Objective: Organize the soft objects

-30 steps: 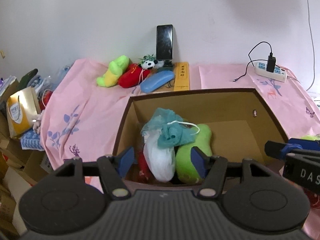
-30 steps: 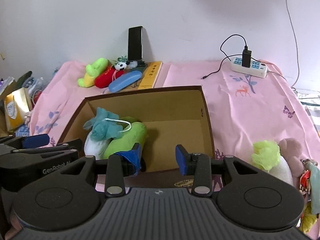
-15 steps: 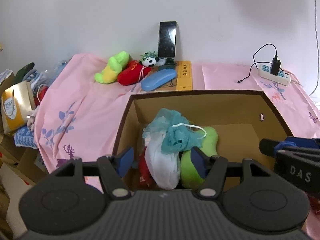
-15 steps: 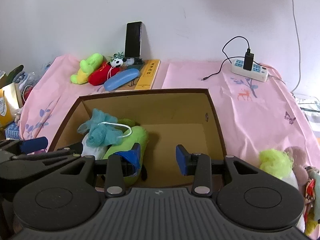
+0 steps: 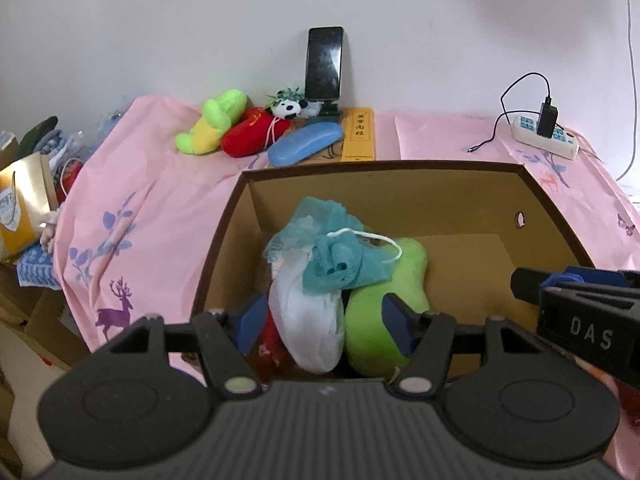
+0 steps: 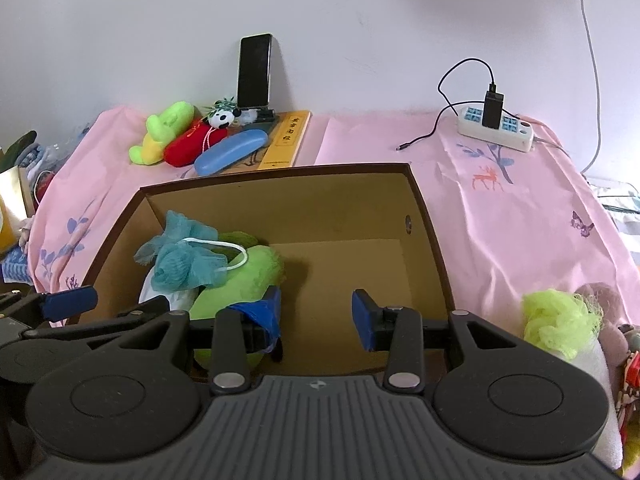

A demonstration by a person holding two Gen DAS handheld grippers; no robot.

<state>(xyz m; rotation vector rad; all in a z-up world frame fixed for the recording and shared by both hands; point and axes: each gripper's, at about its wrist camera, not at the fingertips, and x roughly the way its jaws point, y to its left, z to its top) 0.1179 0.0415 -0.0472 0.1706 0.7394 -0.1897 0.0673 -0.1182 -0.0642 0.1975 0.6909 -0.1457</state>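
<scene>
both tongs, left tongs (image 5: 324, 320) and right tongs (image 6: 316, 316), hang apart and empty over the cardboard box (image 6: 424, 216) holding a teal mesh puff (image 5: 336, 256), white bag (image 5: 308, 320) and green plush (image 5: 384, 280). a yellow puff (image 6: 560, 320) lies outside, right. versus a second ago, the box looms nearer.

A brown cardboard box (image 5: 400, 196) with a dark brown rim holds a teal mesh bath puff (image 5: 340, 256), a white plastic bag (image 5: 308, 320) and a lime-green plush cushion (image 5: 380, 320). The pink desk cloth (image 6: 500, 208) carries purple leaf, deer and butterfly prints. At eleven o'clock lie a green-and-yellow plush toy (image 5: 212, 124), a red plush pouch (image 5: 252, 136) and a blue glasses case (image 5: 306, 144).
</scene>
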